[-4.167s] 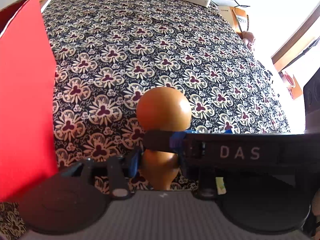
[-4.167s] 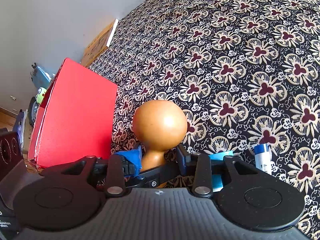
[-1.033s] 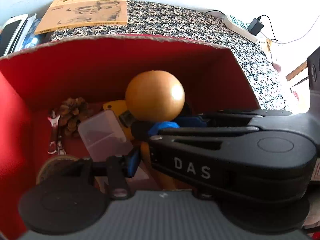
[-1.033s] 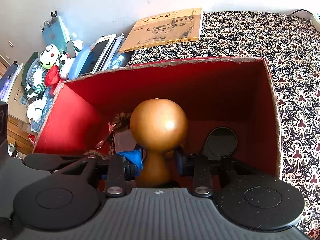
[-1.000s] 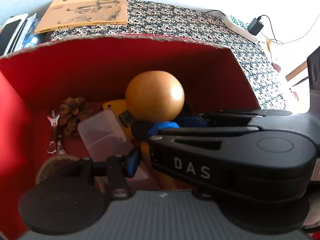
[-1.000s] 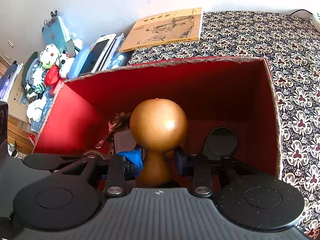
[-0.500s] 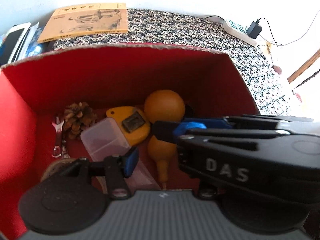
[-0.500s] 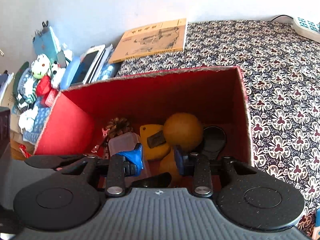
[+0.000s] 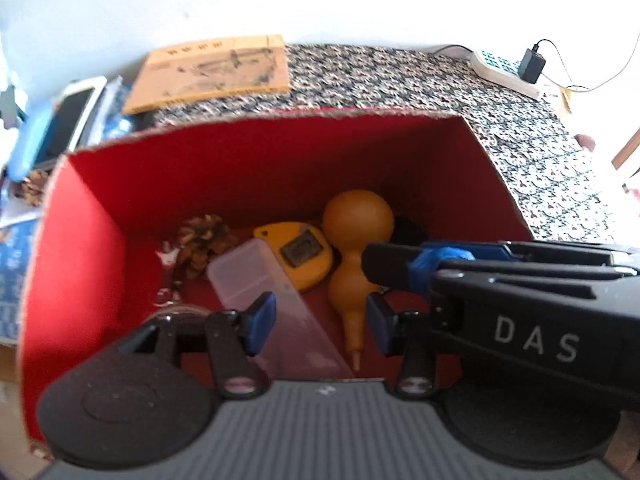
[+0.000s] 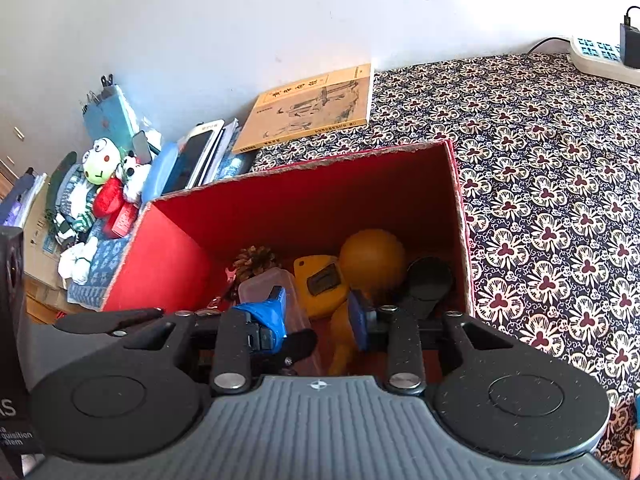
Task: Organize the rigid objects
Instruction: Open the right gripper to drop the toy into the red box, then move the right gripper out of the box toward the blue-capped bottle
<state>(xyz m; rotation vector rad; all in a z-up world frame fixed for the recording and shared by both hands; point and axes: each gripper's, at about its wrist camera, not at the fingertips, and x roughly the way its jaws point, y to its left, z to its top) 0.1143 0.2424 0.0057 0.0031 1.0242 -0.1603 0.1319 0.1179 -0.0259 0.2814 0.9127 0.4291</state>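
Both the left tool [image 9: 316, 322] and right tool [image 10: 318, 316] hang wide and empty above the red box [image 10: 304, 200], the gourd [image 9: 354, 240] lying inside, so another loose item probably comes next.

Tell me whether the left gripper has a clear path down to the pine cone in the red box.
Probably yes. The pine cone lies uncovered near the box's back wall, and the left gripper hangs open above. The clear case beside it may crowd one jaw.
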